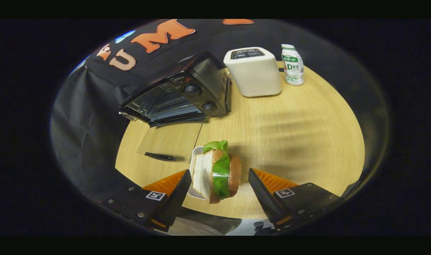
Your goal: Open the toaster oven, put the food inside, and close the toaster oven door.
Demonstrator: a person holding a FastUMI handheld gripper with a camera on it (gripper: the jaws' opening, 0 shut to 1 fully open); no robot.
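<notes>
My gripper [219, 184] has its fingers spread wide, the sandwich [217, 172] standing on edge between them, touching neither. The sandwich sits on a small white plate [195, 161] on the wooden table [293, 131]. Beyond the sandwich stands the toaster oven [180, 92], its glass door [171, 141] folded down flat towards the sandwich. Further beyond stand a white toaster [254, 72] and a small bottle [292, 64].

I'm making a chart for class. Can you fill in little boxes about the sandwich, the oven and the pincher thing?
food: sandwich with green leaf, on a small white dish
gripper: open, fingers either side of sandwich, not pressing
toaster oven: door down, open
beside oven: white toaster, bottle
table: light wood
</notes>
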